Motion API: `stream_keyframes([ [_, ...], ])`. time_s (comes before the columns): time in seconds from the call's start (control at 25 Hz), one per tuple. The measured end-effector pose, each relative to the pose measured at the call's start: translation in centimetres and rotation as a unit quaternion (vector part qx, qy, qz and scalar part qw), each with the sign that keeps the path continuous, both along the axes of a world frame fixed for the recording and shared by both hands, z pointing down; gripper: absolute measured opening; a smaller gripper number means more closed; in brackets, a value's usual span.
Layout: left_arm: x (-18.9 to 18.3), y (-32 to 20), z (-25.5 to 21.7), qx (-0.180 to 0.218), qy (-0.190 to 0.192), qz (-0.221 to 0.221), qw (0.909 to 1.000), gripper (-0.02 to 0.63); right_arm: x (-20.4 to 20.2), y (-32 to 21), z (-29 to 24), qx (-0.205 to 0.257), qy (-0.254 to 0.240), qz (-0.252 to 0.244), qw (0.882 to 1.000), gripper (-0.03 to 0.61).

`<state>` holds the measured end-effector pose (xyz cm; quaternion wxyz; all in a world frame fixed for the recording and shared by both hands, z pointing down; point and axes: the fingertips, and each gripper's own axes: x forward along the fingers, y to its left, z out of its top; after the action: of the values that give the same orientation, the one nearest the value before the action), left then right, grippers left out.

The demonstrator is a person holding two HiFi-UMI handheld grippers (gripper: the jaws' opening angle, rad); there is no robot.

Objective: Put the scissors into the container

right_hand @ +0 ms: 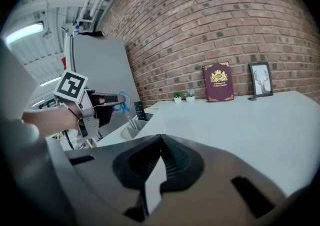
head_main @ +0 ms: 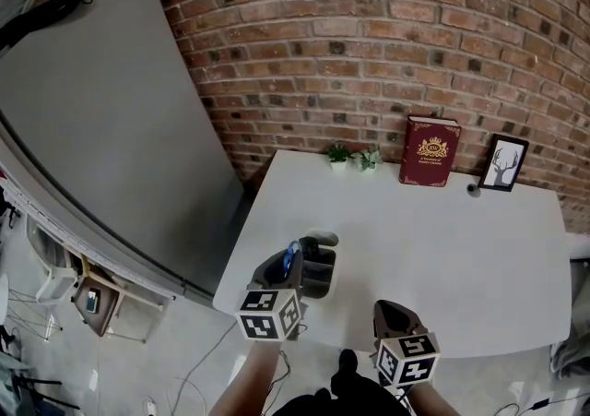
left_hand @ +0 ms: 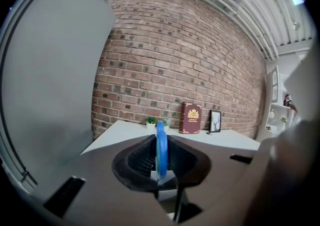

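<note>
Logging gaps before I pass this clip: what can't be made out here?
1. Scissors blades: left gripper view, hidden below the jaws; head view, covered by the left gripper.
2. Container inside: head view, the same gripper blocks it; right gripper view, too small.
3. Book title: too small in every view.

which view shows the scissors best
The right gripper view: the scissors appear side-on, blue handle up, blades pointing down. The left gripper view shows only the handle edge-on between the jaws; the head view, a blue sliver.
</note>
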<state>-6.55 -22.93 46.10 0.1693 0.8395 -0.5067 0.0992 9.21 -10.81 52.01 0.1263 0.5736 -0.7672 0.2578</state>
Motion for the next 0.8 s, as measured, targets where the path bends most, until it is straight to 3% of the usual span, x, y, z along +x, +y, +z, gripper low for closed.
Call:
stream_keyframes([
  [0.8, 0.2, 0.1, 4.5, -0.043, -0.005, 0.000, 0.9990, 0.051, -0.4, -0.6, 0.8, -0.010, 0.005, -0.020, 1.000, 0.000],
])
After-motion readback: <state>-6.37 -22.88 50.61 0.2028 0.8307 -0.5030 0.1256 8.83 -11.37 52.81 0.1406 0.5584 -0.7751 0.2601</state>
